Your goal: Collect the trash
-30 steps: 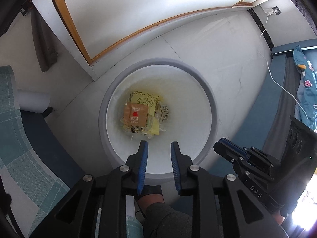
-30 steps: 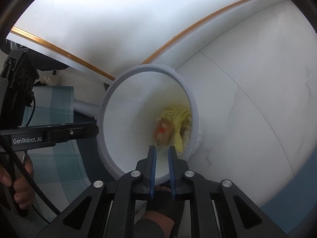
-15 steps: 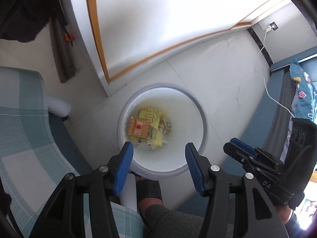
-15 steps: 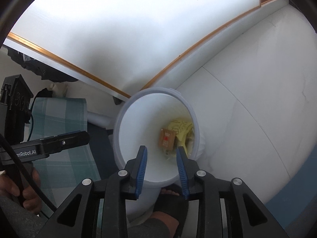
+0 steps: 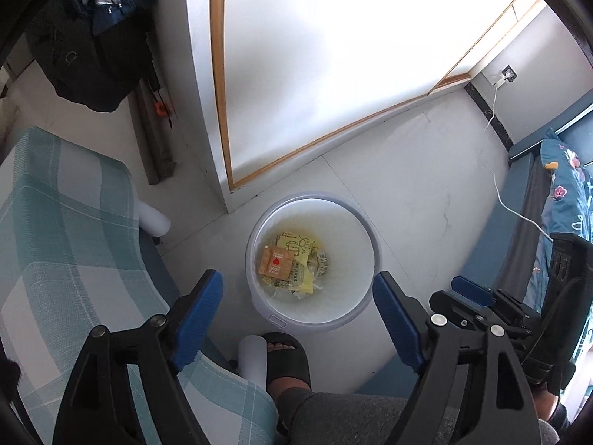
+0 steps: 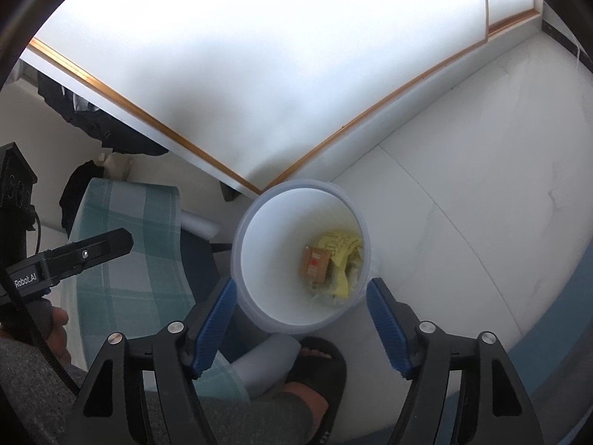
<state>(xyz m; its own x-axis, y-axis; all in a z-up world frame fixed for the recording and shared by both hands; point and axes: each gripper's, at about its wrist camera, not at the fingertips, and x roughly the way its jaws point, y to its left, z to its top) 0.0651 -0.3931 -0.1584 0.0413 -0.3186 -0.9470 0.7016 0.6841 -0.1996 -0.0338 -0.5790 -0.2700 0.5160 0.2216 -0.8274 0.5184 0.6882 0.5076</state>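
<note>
I hold both grippers, left (image 5: pixel 297 311) and right (image 6: pixel 300 313), above the bin (image 5: pixel 255 296); their fingers have just been opening and stand wide, empty. Wrappers (image 5: pixel 289 265) lie inside the bin. Drop looks done; next, find more trash.

A smooth, matt white plastic bin (image 5: pixel 259 289) at the centre holds crinkled, glossy yellow and orange wrappers (image 5: pixel 292 267) on pale, polished floor tiles (image 5: pixel 426 193). At left lies soft checked teal cloth (image 5: pixel 66 241). Below are matt black plastic grippers with ribbed blue pads (image 5: pixel 198 313).
</note>
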